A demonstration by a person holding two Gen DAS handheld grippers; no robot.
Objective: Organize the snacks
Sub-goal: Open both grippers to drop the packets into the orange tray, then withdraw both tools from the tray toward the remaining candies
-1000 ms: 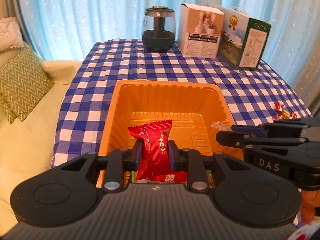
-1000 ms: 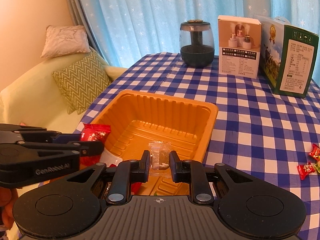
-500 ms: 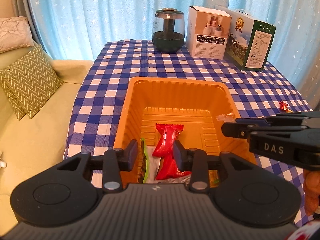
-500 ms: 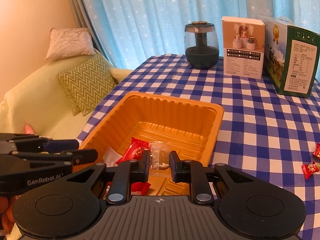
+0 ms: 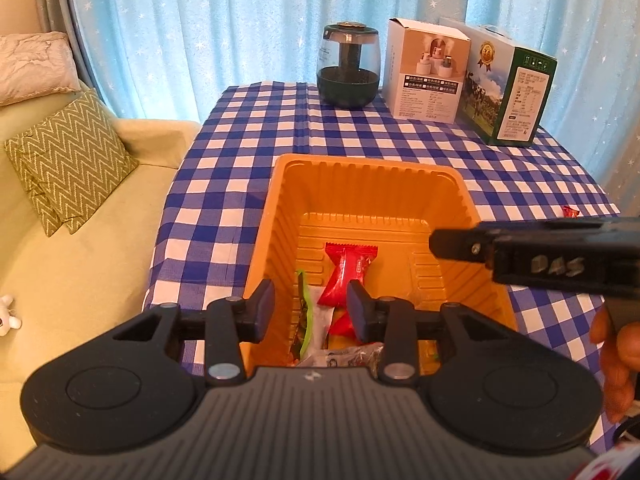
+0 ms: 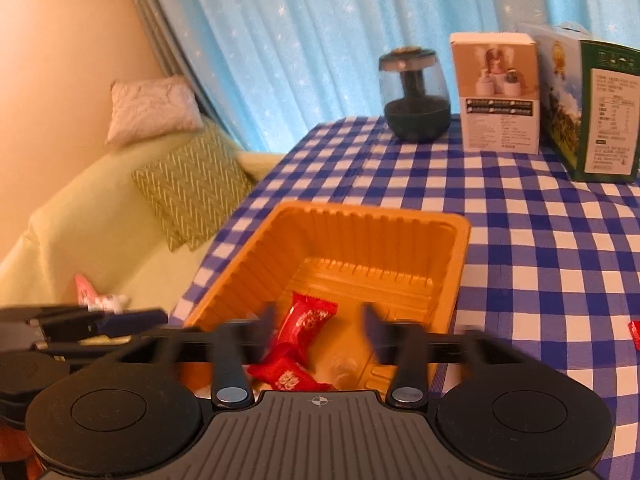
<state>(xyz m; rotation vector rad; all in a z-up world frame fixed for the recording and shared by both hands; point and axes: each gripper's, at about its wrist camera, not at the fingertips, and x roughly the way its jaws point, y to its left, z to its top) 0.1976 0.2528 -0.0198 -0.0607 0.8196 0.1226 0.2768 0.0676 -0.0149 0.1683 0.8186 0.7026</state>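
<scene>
Hidden stuff: from my left wrist cam the near end of the orange tray point(image 5: 372, 184) is cut off behind my own gripper body, so the wrappers piled there are mostly a guess. I can make out a green-edged packet point(image 5: 303, 312) standing on edge and something crinkly and greyish below it, can't tell what.

Blur: right wrist view is smeared, fingers point(image 6: 370, 330) especially. There's a clear wrapper point(image 6: 340, 366) on the tray floor around 6 o'clock, barely readable.

Red snack: the red snack packet point(image 5: 346, 276) lies in the tray, long axis running roughly 12 to 6 in the left view, tipped a bit toward 1 o'clock, crimped end pointing away from me. A second red pack point(image 6: 286, 376) lies under it, nearer me.

Left gripper: left gripper point(image 5: 310, 312) has its jaws parted, nothing pinched, hanging above the near end of the tray.

Right gripper: right gripper point(image 6: 318, 330) jaws are opening, nothing clamped, snacks lying below the gap.

Strays: one red candy point(image 5: 570, 211) on the checked tablecloth point(image 5: 248, 136) at 3 o'clock of the tray, another point(image 6: 634, 330) half cut off by the frame edge.
</scene>
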